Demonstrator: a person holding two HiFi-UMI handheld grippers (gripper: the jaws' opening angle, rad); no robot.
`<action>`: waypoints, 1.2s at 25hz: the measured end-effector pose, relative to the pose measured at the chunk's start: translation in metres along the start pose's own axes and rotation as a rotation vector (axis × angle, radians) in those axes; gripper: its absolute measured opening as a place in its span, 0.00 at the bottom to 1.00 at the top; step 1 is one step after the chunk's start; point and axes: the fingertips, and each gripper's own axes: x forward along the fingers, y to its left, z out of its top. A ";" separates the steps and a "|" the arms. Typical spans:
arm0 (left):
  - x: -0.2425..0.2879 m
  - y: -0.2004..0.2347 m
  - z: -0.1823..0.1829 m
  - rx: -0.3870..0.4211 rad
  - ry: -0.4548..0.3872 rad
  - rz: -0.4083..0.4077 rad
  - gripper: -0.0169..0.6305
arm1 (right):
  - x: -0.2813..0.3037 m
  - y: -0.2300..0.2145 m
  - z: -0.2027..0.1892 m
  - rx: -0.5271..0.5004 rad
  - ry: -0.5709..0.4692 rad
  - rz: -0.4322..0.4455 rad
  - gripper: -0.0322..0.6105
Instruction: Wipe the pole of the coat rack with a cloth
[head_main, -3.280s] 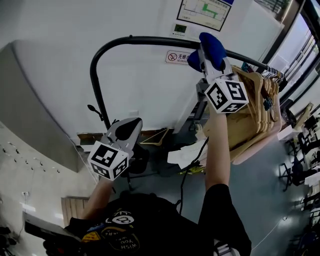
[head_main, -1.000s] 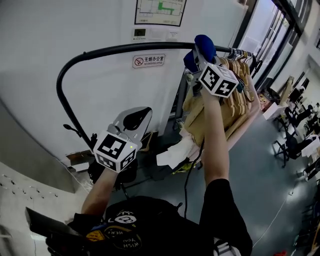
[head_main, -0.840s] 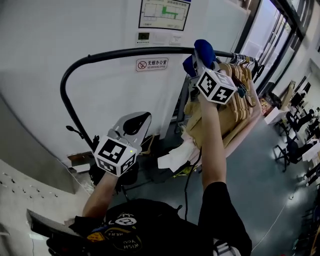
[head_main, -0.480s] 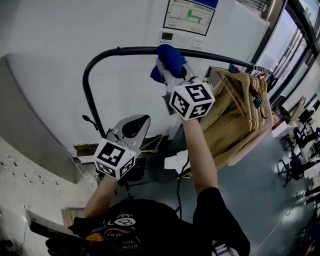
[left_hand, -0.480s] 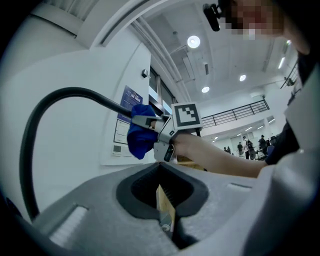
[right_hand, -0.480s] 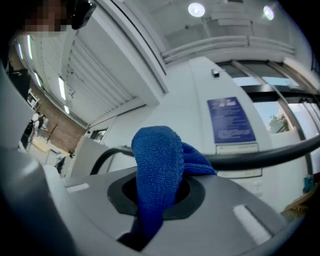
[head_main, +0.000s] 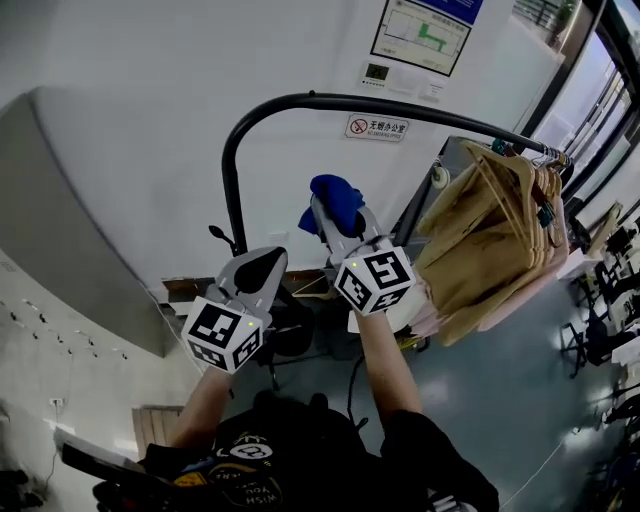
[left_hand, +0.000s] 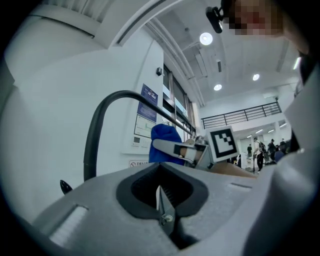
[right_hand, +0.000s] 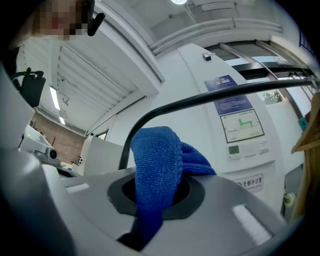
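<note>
Right gripper view: right tongs (right_hand: 156, 198) clamp blue cloth (right_hand: 156, 152), apart from pole (right_hand: 215, 97).

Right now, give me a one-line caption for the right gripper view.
Right gripper shut on a blue cloth, the coat rack's black pole arching behind it.

You're in an office hall.
A no-smoking sign (head_main: 377, 127) and floor plan (head_main: 420, 36) hang on the wall (head_main: 150, 100); office chairs (head_main: 578, 352) stand beyond the rack (head_main: 300, 103) of hangers (head_main: 500, 220).

Wall (head_main: 150, 120): white before me, bearing a framed chart (head_main: 425, 35) and a small sign (head_main: 377, 128).
Floor (head_main: 500, 380): glossy grey.
Windows (head_main: 598, 75): on my right.
Ceiling lights (left_hand: 205, 38): round, lit.
</note>
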 end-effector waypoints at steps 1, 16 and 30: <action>0.000 0.000 -0.005 -0.006 0.007 -0.015 0.03 | -0.010 0.001 -0.007 0.006 0.008 -0.029 0.11; 0.014 -0.053 -0.057 -0.064 0.073 -0.189 0.03 | -0.173 -0.019 -0.087 0.117 0.167 -0.380 0.11; 0.040 -0.108 -0.083 -0.079 0.055 -0.211 0.03 | -0.228 -0.039 -0.107 0.192 0.178 -0.388 0.11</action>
